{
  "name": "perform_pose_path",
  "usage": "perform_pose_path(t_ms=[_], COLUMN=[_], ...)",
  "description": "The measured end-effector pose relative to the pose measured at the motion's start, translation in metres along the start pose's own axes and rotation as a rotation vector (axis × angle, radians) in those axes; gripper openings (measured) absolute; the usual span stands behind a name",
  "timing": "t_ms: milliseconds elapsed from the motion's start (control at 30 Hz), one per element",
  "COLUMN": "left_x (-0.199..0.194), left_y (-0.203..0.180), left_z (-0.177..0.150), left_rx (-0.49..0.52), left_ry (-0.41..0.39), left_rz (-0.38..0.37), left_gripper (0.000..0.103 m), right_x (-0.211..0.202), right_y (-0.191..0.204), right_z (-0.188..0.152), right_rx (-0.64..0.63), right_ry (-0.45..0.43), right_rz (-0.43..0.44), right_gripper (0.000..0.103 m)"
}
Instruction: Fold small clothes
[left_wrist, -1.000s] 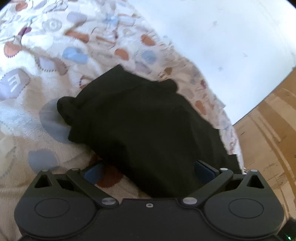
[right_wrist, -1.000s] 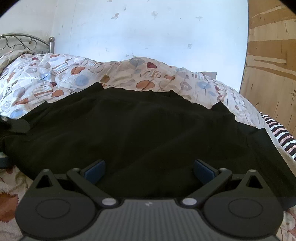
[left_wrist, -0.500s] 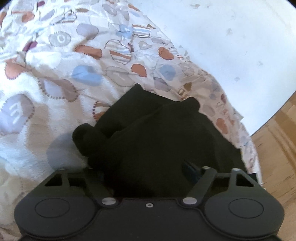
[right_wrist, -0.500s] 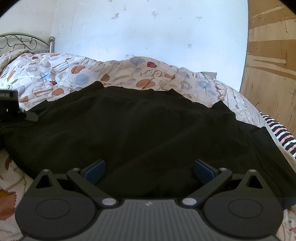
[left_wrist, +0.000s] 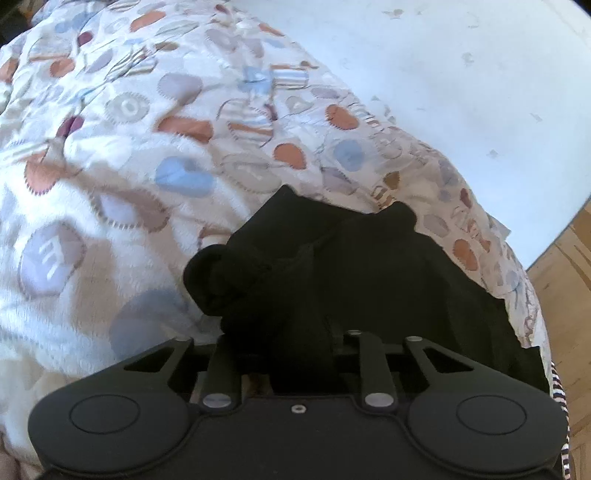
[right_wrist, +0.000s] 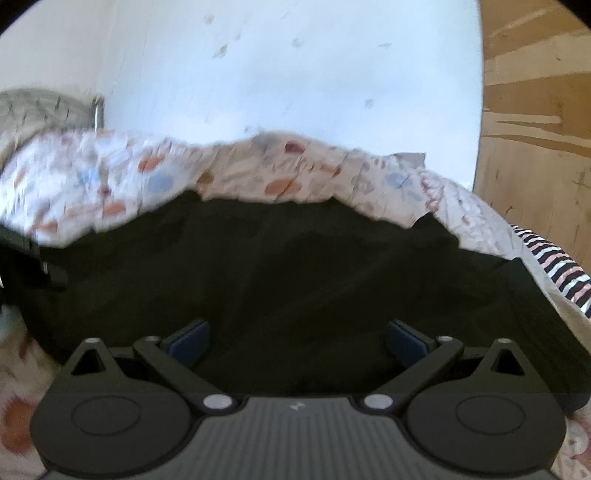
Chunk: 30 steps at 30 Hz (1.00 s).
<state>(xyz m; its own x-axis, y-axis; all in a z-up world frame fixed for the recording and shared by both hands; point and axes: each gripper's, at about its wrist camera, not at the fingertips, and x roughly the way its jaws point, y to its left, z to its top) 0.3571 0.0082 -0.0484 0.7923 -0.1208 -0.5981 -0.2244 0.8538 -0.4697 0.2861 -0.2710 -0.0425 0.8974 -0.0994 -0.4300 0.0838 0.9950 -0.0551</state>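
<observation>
A black garment (left_wrist: 369, 280) lies spread on a patterned bedspread (left_wrist: 147, 155). My left gripper (left_wrist: 295, 350) is shut on the garment's near left edge; bunched black cloth hides its pads. A rolled sleeve end (left_wrist: 210, 273) sticks out to the left. In the right wrist view the garment (right_wrist: 295, 277) fills the middle. My right gripper (right_wrist: 295, 338) is open, its blue pads (right_wrist: 188, 339) just above the cloth, empty. The left gripper's black body (right_wrist: 22, 258) shows at that view's far left.
A striped piece of clothing (right_wrist: 554, 266) lies at the bed's right edge. A white wall (right_wrist: 295, 74) stands behind the bed, a wooden panel (right_wrist: 535, 110) to the right, and a metal bedframe (right_wrist: 96, 110) at the far left.
My left gripper has closed on the garment's edge and cloth has bunched up between its fingers. The right gripper has stayed open and has shifted slightly; its view is blurred.
</observation>
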Motion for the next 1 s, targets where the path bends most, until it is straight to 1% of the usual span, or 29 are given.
perform_pose_path(t_ms=[67,133,200,233,300,400,500,633,733,867,933,1000], left_x=[-0.003,-0.004,-0.004,-0.005,-0.007,-0.009,-0.012,-0.017,-0.018,-0.021,-0.026,-0.031], left_y=[-0.003,-0.007,-0.011,-0.013,-0.018,-0.026,-0.034,-0.056,-0.081,-0.133,-0.165,-0.195], left_z=[0.002,0.004,0.005,0.005,0.007,0.011,0.016,0.024,0.032,0.037,0.031,0.017], left_rx=[0.022,0.028,0.040,0.046,0.062,0.094,0.123,0.204,0.276,0.406,0.479,0.551], left_ry=[-0.012,-0.018,-0.025,-0.029,-0.037,-0.047,-0.056,-0.080,-0.080,-0.091,-0.096,-0.084], left_rz=[-0.012,-0.018,-0.020,-0.021,-0.033,-0.043,-0.059,-0.108,-0.166,-0.241,-0.299,-0.359], left_gripper=[0.021,0.020,0.019,0.018,0.017,0.016,0.016,0.015,0.015,0.014,0.014,0.014], right_x=[-0.002,0.000,0.008,0.012,0.017,0.013,0.007,-0.002,-0.018,-0.052,-0.073,-0.093], right_y=[-0.008,-0.011,-0.016,-0.018,-0.022,-0.026,-0.034,-0.045,-0.059,-0.090,-0.110,-0.127], right_z=[0.010,0.015,0.016,0.014,0.011,0.012,0.015,0.020,0.021,0.020,0.017,0.013], right_rx=[0.011,-0.030,-0.038,-0.031,-0.011,0.017,0.057,0.072,0.085,0.111,0.131,0.150], right_ry=[0.002,0.010,0.050,0.077,0.107,0.085,0.081,0.090,0.075,0.039,0.016,0.003], right_rz=[-0.018,-0.084,-0.138,-0.145,-0.141,-0.113,-0.076,-0.054,-0.072,-0.131,-0.166,-0.205], right_gripper=[0.103,0.103,0.103,0.103,0.103,0.103,0.103,0.103,0.103,0.103,0.103,0.103])
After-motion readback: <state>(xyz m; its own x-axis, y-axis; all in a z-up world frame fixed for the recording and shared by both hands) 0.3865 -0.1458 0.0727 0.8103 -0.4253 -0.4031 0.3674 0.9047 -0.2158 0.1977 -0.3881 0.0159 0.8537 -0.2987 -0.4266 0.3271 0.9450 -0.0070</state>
